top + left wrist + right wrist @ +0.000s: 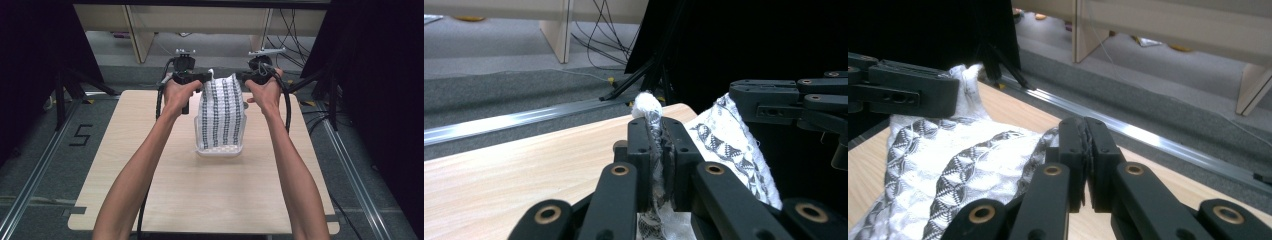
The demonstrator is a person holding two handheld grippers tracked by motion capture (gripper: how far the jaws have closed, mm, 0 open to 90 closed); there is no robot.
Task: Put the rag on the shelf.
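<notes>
Left hand-held gripper and right hand-held gripper each pinch a corner of the patterned cloth, holding it spread mid-frame over the tabletop.

Grey floor — dark curtains.

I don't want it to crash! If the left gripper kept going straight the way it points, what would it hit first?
Probably nothing on the table. The left gripper, shut on the white cloth with black patterned stripes, points past the light wooden table edge toward the silver floor rail and grey floor, though depth is hard to judge.

Both grippers' fingers clamped tight
</notes>
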